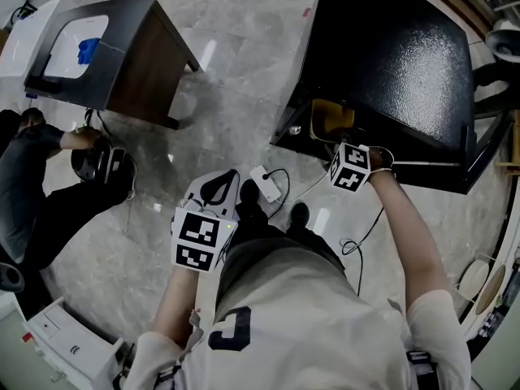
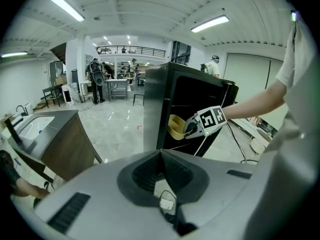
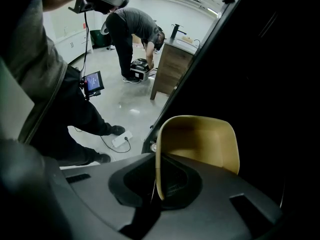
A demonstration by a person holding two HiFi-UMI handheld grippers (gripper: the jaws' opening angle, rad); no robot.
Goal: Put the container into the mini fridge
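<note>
Bright overhead strip lights (image 2: pixel 66 7), even white. Glare patches on polished floor (image 1: pixel 207 54). Mini fridge (image 3: pixel 280 84) interior near black; container (image 3: pixel 197 141) dimly lit against it. Strong fisheye bending and dark corner vignette in both gripper views.

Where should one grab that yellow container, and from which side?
By its thin side wall at the rim, coming in over the open mouth: one jaw inside, one outside. The right gripper holds the yellow container just so, shut on that wall. The rounded body looks too wide to span.
</note>
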